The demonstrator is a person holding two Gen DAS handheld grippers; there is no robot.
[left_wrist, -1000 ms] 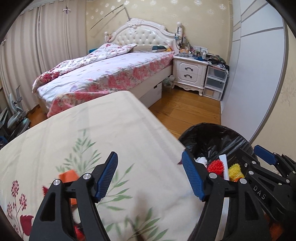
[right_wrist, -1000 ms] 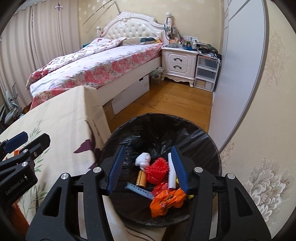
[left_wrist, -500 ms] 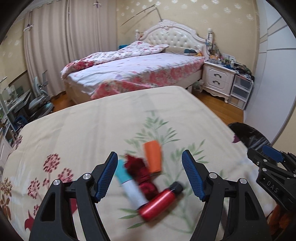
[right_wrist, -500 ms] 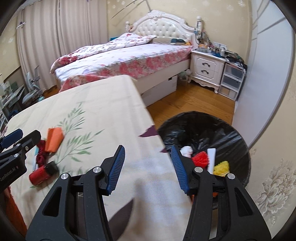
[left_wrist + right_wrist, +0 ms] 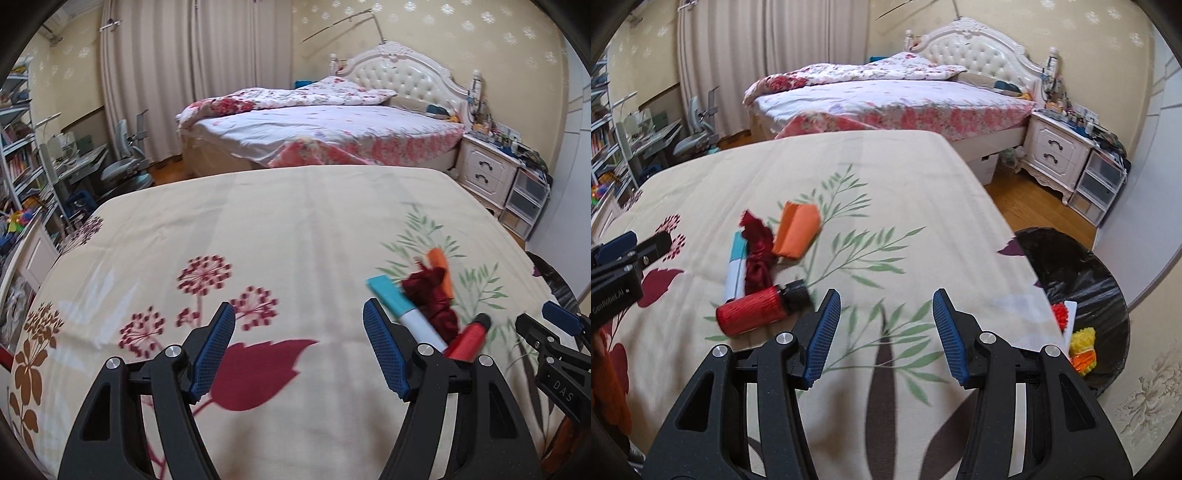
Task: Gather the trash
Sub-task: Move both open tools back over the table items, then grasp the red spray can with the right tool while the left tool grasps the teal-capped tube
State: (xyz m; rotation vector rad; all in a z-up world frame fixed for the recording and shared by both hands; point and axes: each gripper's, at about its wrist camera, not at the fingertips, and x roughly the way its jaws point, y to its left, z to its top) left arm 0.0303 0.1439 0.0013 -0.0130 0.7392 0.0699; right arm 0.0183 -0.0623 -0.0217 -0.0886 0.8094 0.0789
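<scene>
**Q:** Bedroom layout, left wrist view?

**A:** Cream floral cloth (image 5: 295, 229) covers the work surface in front of me. Behind it stands a bed (image 5: 325, 133) with a tufted white headboard, a white nightstand (image 5: 487, 173) to its right, and curtains along the back wall. My left gripper (image 5: 299, 345) has its jaws parted with nothing between them; only bare cloth shows in the gap. The trash cluster lies just right of the right-hand finger: a teal-and-white tube (image 5: 404, 308), a dark red crumpled piece (image 5: 432, 295), an orange packet (image 5: 439, 264) and a red bottle (image 5: 469, 339) with a black cap. The finger partly hides the tube and the bottle. My right gripper's tip enters at the right edge.

**Q:** Right wrist view?

**A:** Same cloth (image 5: 886, 177), seen from nearer its right edge. My right gripper (image 5: 882, 328) also has its jaws apart, narrower than the left, and holds nothing; the cloth's leaf print shows between the fingers. The cluster sits up and left of the left-hand finger: red bottle (image 5: 753, 312) nearest, lying on its side, cap toward the gripper; dark red piece (image 5: 759, 254) beyond it, overlapping the tube (image 5: 735, 266); orange packet (image 5: 796, 229) just right of those. My left gripper appears at the left edge.

**Q:** Bin location?

**A:** On the wooden floor beside the cloth's right edge: a bin lined with a black bag (image 5: 1082, 280). Red, yellow, orange and white items lie inside.
</scene>
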